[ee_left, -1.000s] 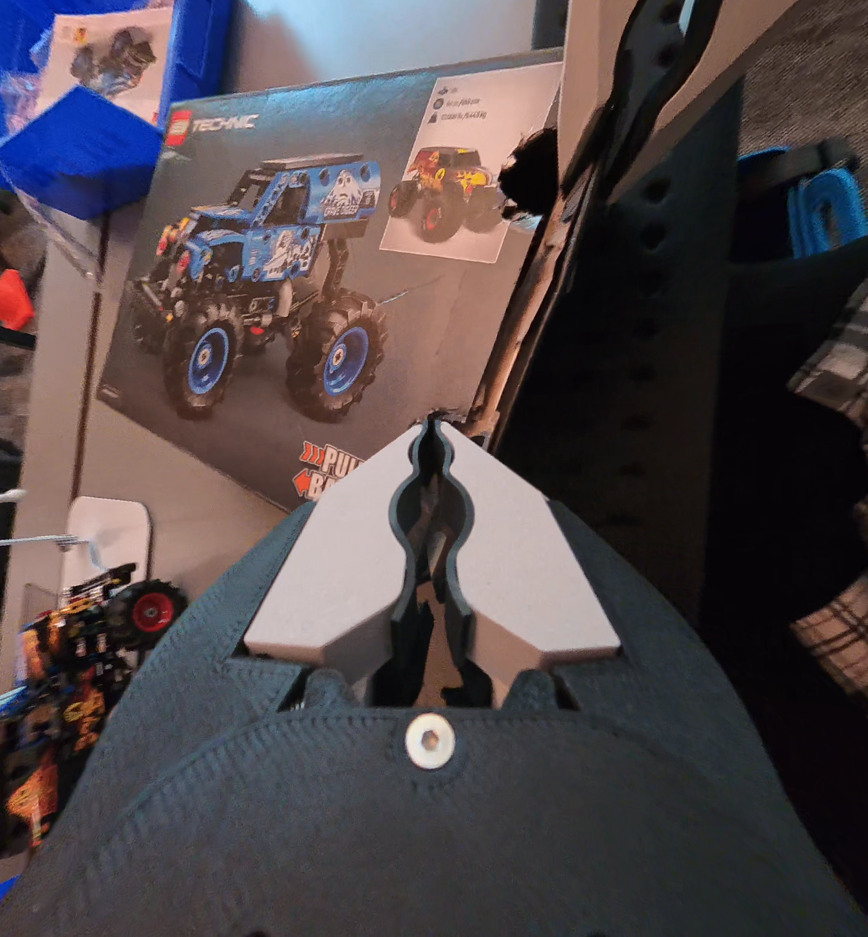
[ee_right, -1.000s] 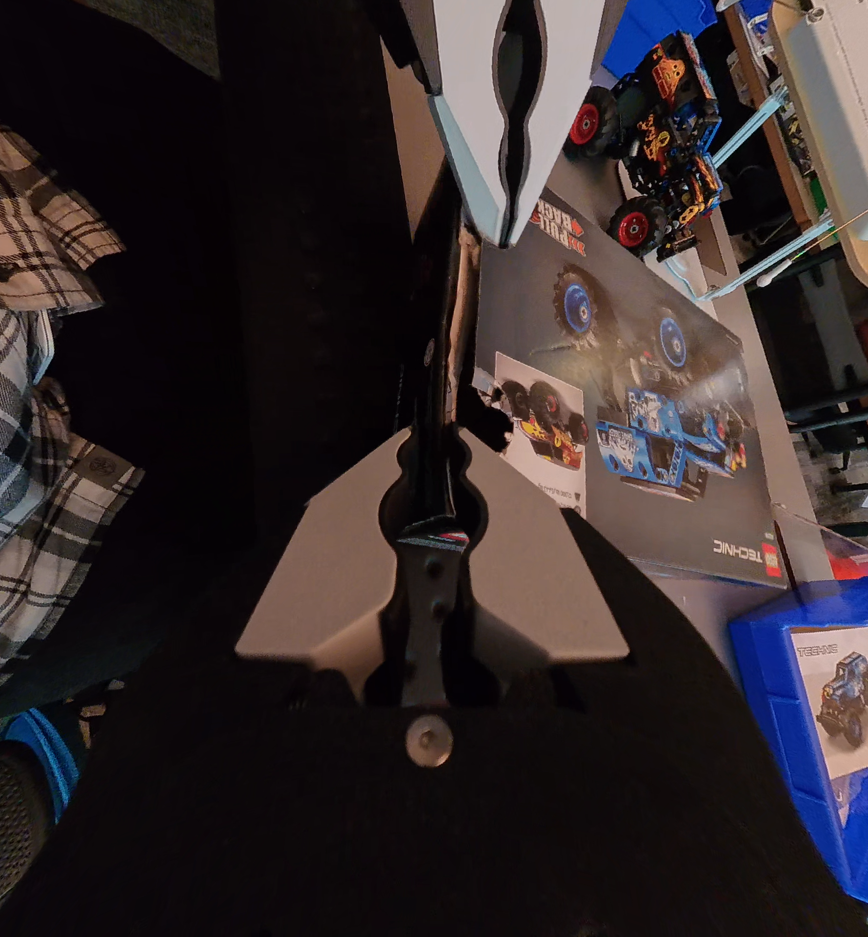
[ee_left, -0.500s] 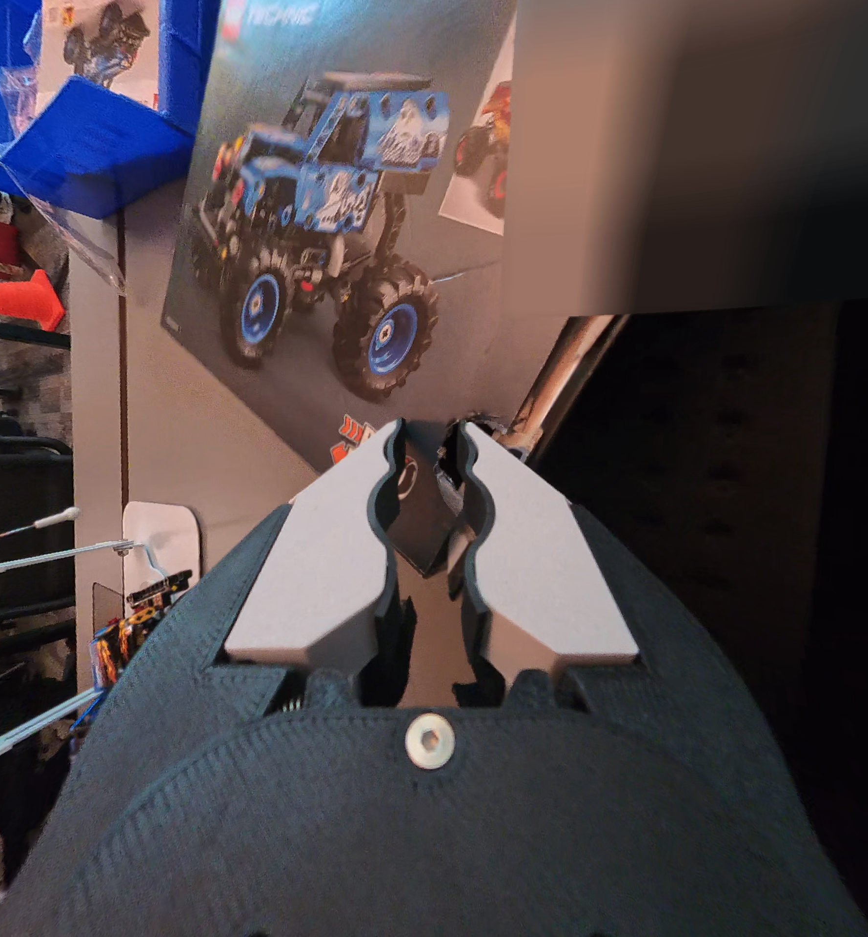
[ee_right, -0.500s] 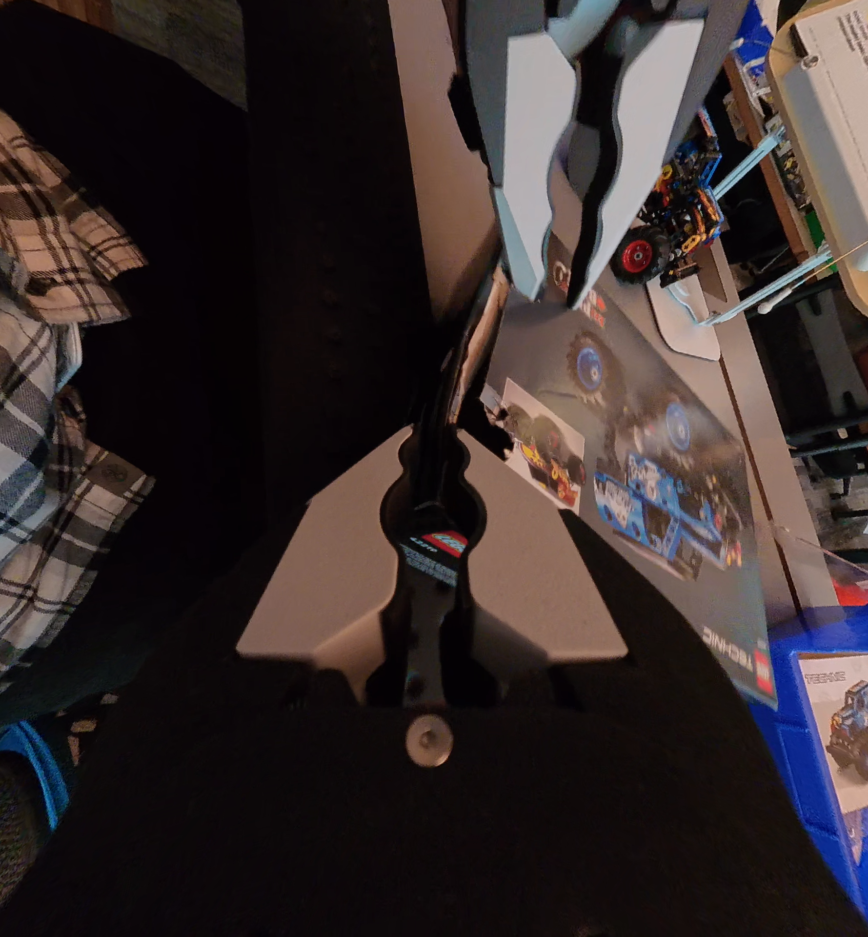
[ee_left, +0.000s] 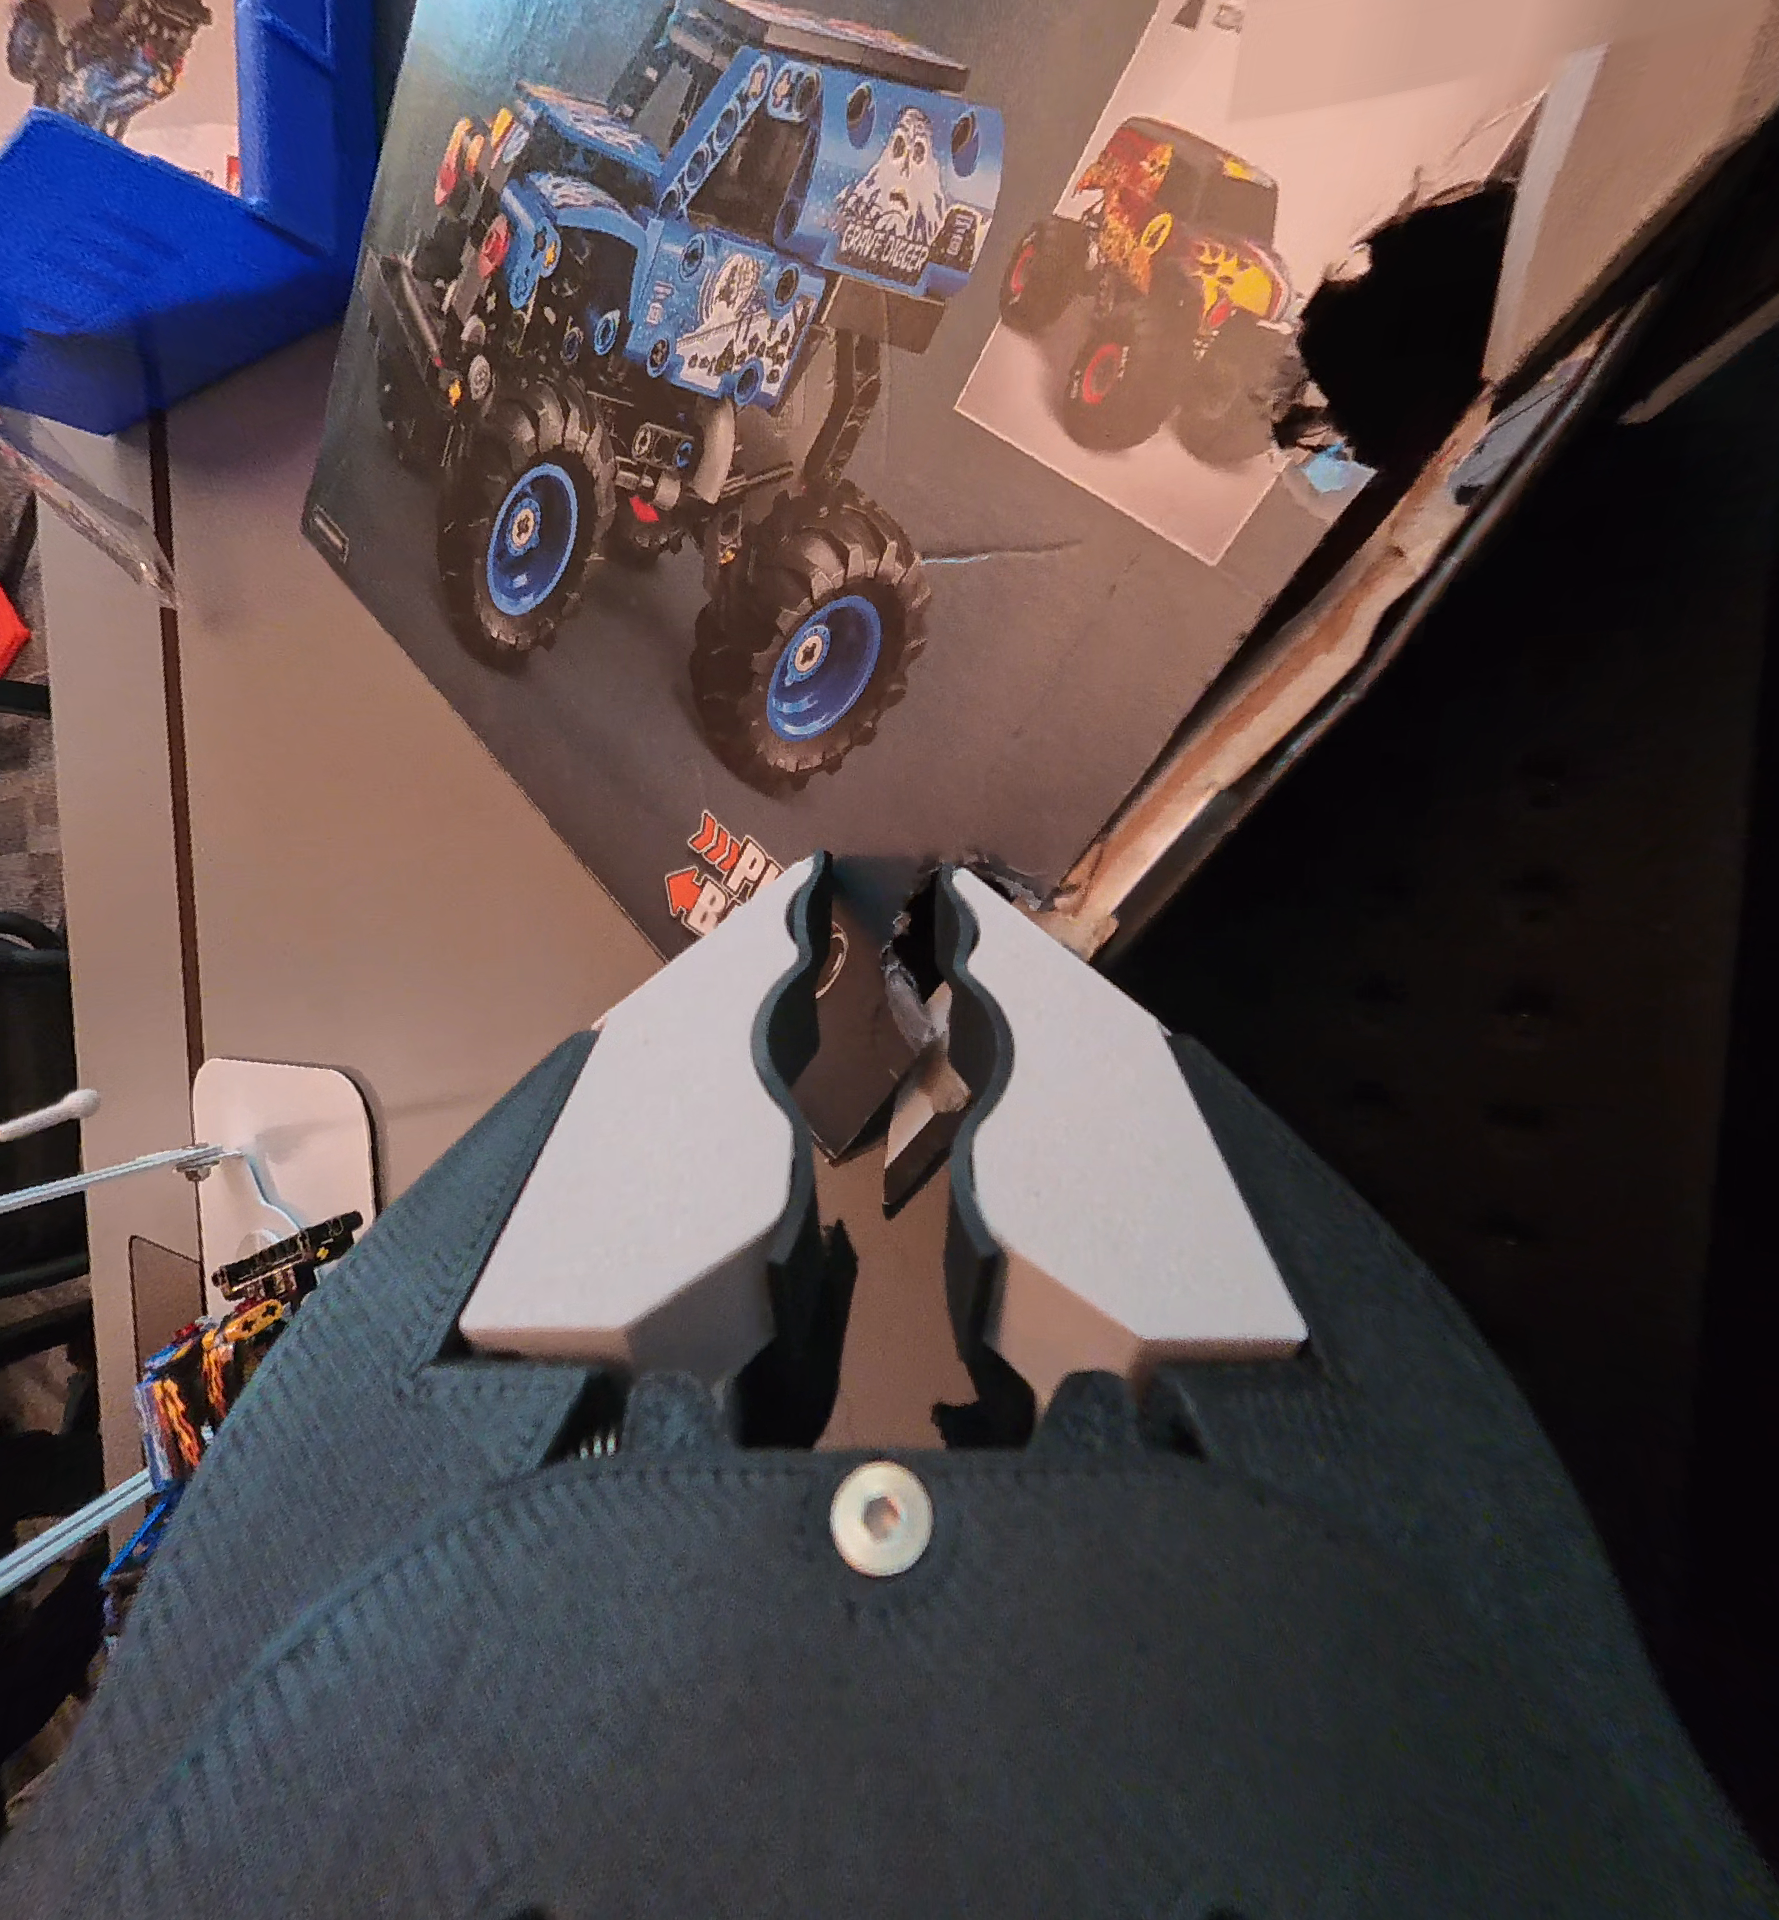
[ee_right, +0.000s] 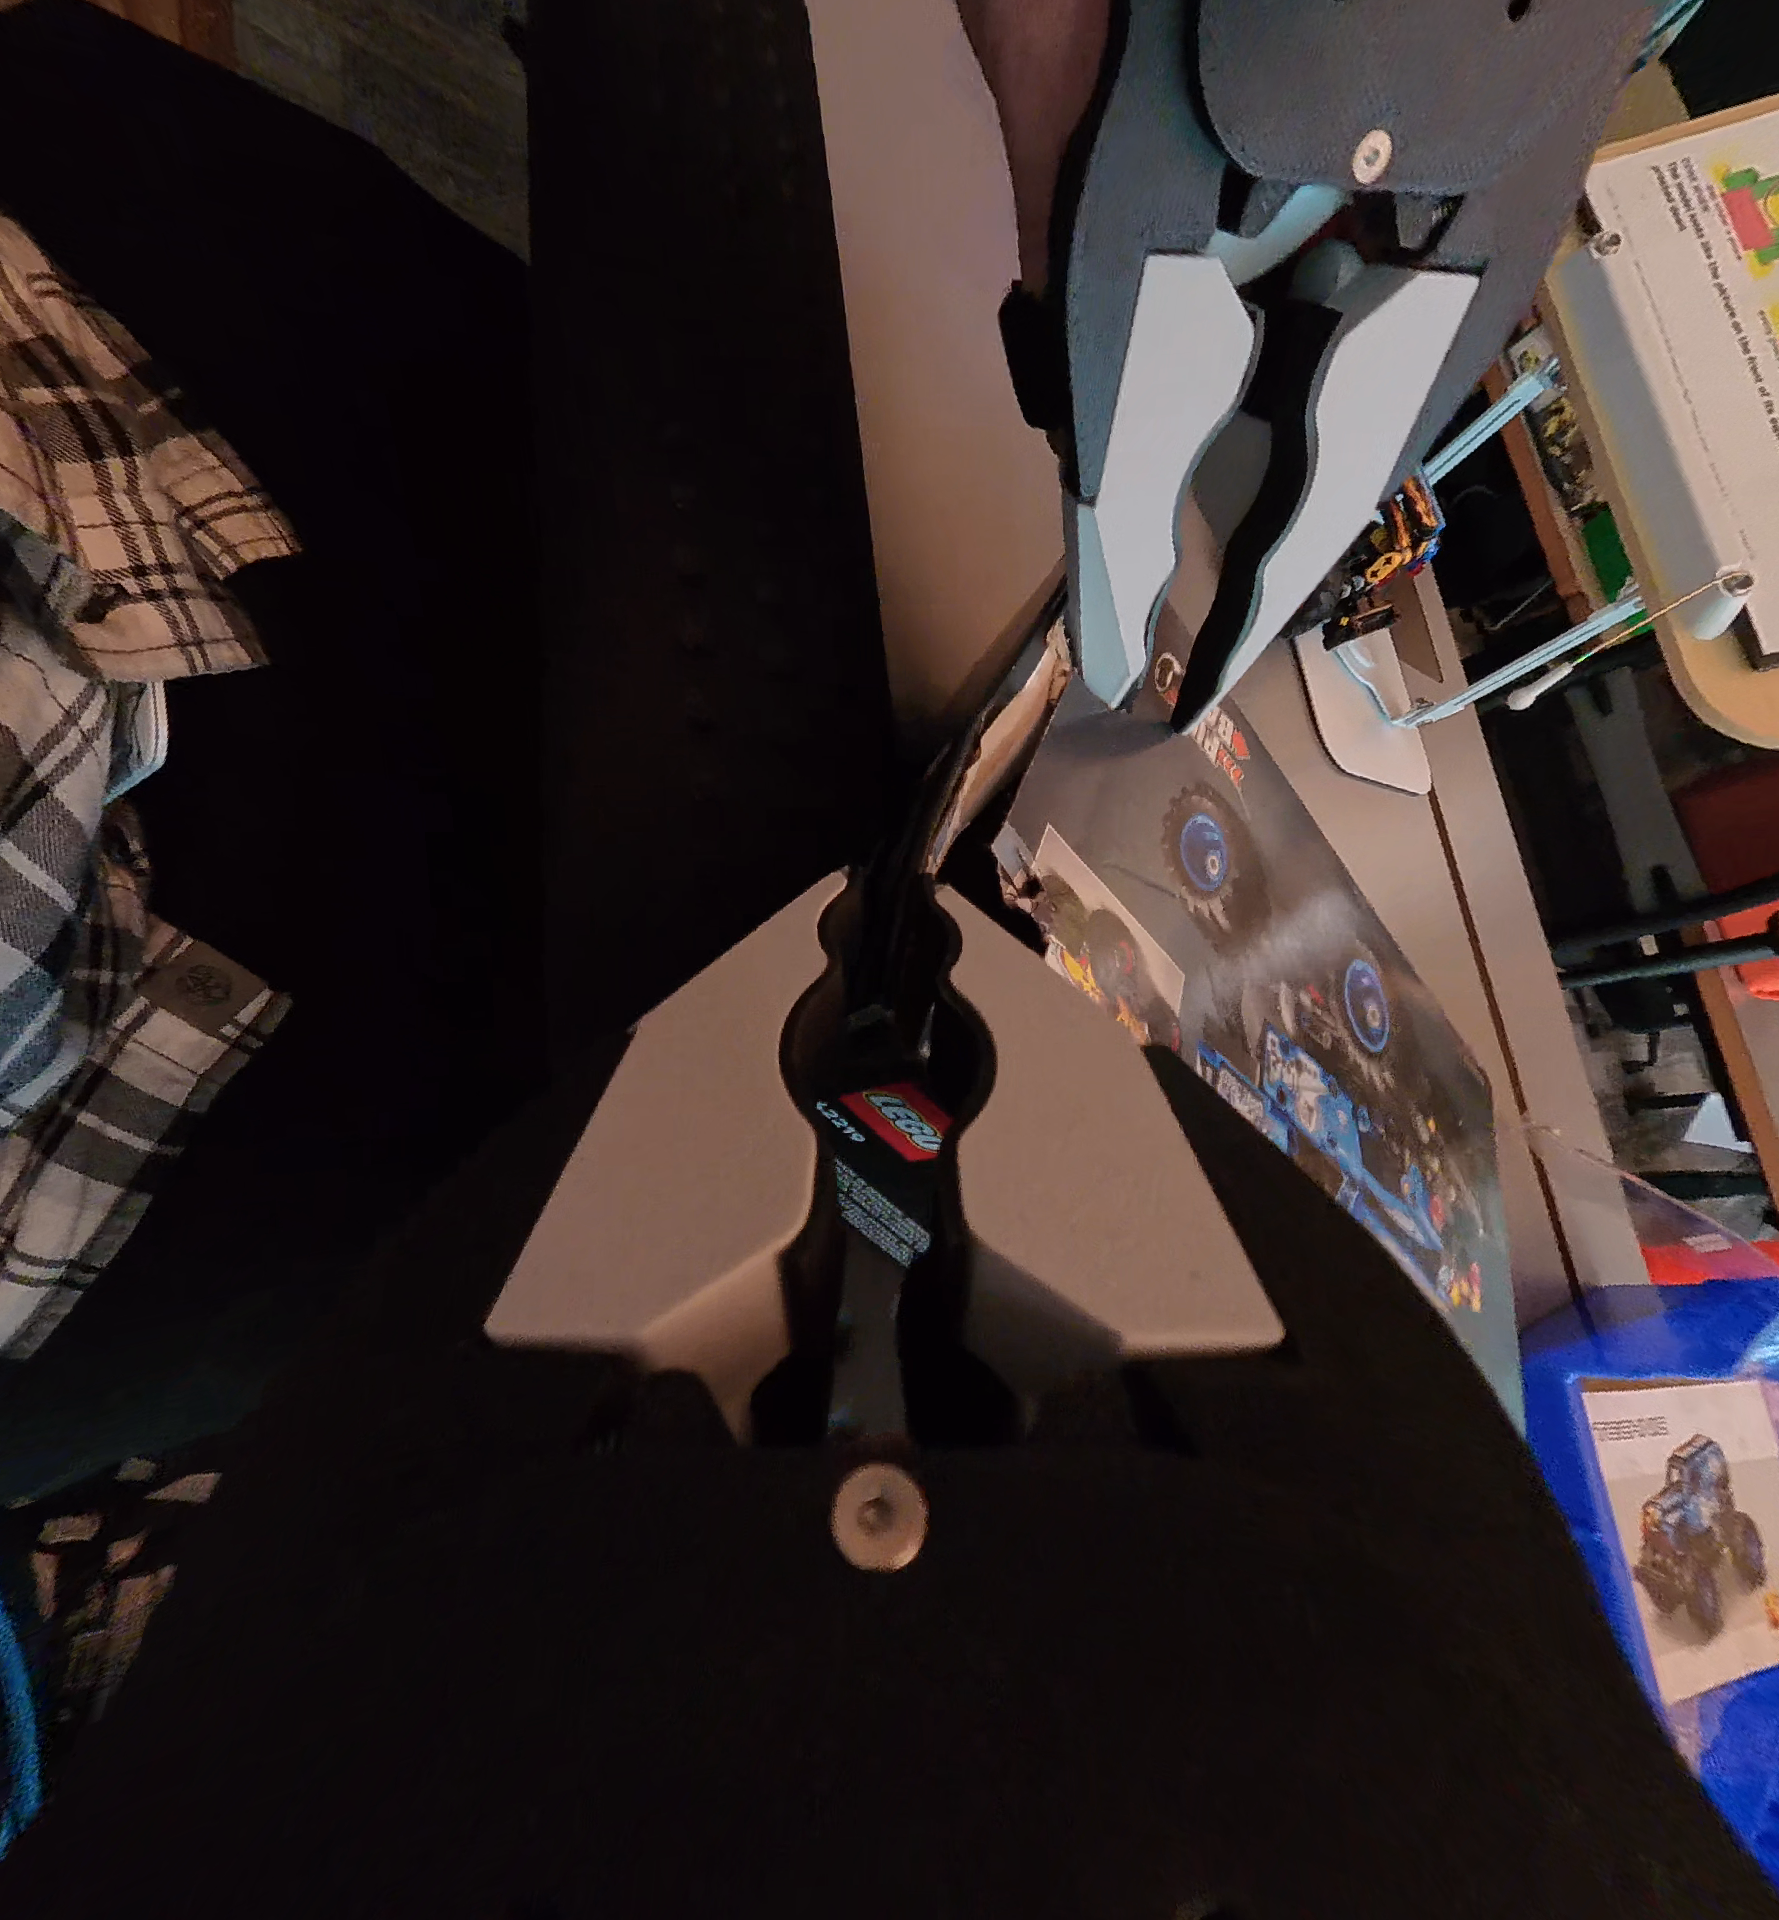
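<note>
Right gripper (ee_right: 890, 925) clamped on dark cardboard toy-truck box (ee_left: 719, 540) flap edge, likely steadying; left gripper (ee_left: 880, 904) narrowly parted astride torn corner.

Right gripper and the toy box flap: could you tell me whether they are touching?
Touching. The right wrist view shows the right gripper shut on the toy box flap, which runs between its jaws with no gap.

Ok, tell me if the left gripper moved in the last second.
Yes. The left gripper has opened around a corner of the box and shifted right, now covering most of the toy truck.
</note>
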### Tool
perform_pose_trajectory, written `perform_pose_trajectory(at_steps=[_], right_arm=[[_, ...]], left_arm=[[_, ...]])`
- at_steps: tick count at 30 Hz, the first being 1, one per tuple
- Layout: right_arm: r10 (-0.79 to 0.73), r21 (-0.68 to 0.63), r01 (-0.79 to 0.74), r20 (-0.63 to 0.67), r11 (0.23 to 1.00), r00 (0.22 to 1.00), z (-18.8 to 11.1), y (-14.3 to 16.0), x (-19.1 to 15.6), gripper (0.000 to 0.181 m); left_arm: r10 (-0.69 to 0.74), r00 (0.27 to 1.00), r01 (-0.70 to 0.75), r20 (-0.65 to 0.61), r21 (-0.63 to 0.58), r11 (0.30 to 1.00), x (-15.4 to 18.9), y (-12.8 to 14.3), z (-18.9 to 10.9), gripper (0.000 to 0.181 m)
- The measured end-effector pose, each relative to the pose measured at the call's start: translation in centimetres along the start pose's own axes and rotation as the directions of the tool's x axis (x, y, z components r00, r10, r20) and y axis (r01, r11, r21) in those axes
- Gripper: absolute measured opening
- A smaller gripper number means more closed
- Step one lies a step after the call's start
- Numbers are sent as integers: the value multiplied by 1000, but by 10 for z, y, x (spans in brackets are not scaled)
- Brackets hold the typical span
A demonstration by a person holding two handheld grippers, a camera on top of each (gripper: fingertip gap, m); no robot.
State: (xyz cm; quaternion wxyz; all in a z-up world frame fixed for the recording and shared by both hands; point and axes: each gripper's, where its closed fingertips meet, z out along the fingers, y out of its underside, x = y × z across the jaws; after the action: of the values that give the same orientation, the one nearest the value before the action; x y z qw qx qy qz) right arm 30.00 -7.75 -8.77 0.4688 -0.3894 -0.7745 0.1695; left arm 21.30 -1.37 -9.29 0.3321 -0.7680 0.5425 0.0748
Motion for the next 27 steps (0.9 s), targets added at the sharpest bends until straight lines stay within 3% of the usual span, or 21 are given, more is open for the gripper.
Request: perform_pose_trajectory(at_steps=[10,17,23,27], right_arm=[[-137,-34,135,-59,990,989,5,-3,1,7],[131,18,-131,2,991,991,-5,5,12,18],[329,94,-341,118,935,937,-22,-5,25,14],[409,9,-415,153,910,900,-17,2,29,3]], left_arm=[[-82,995,80,-49,-40,996,-10,-4,13,19],[-97,991,96,-88,-16,995,0,2,3,23],[-67,994,65,-90,-26,998,2,3,0,24],[-72,990,68,-123,-32,997,4,0,-1,24]])
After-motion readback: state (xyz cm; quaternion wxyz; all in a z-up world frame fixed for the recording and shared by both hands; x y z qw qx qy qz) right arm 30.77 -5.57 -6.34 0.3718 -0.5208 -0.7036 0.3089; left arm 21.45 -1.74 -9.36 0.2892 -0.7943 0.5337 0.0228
